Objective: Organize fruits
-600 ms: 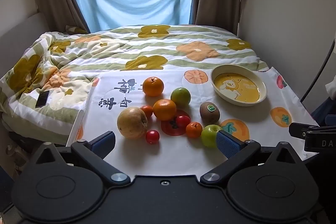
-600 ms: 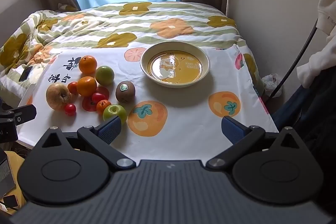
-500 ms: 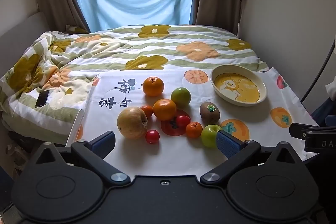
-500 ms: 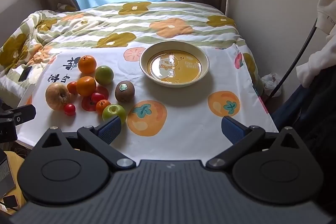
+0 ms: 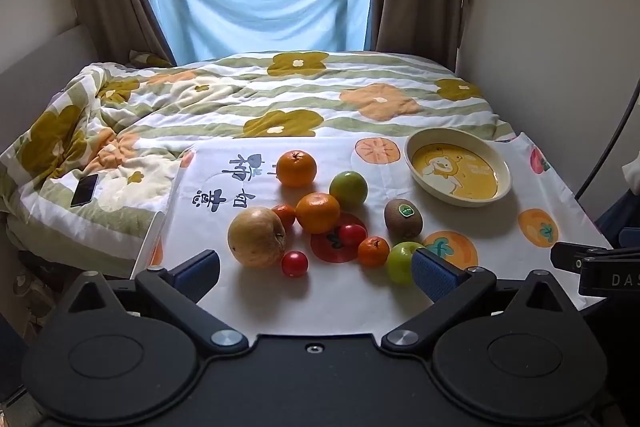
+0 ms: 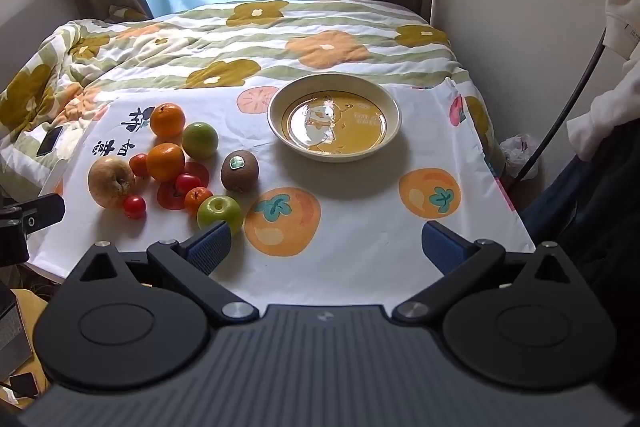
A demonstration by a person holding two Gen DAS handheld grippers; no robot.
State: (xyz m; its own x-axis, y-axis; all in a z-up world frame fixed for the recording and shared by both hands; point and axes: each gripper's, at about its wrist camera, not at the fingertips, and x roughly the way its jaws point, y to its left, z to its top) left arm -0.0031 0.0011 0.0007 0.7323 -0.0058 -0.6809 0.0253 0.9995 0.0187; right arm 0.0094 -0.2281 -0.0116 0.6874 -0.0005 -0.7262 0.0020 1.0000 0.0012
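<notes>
Several fruits lie in a cluster on a white printed cloth [image 5: 340, 295]: a large yellow-brown apple [image 5: 257, 237], two oranges [image 5: 318, 213], two green apples [image 5: 401, 262], a kiwi [image 5: 403, 217], small tangerines and cherry tomatoes [image 5: 295, 263]. An empty cream bowl [image 5: 502, 167] with a yellow bear print stands to their right; it also shows in the right wrist view [image 6: 276, 111]. My left gripper [image 5: 316, 273] is open and empty, near the front of the cluster. My right gripper [image 6: 326, 247] is open and empty, with its left finger beside a green apple [image 6: 220, 213].
The cloth covers a small table set against a bed with a flowered quilt [image 5: 280, 99]. A phone [image 5: 85, 189] lies on the quilt at the left. A wall [image 6: 520, 7] and a dark cable [image 6: 568, 107] are on the right.
Both grippers have crept slightly forward toward the fruits. Nothing on the cloth has moved.
</notes>
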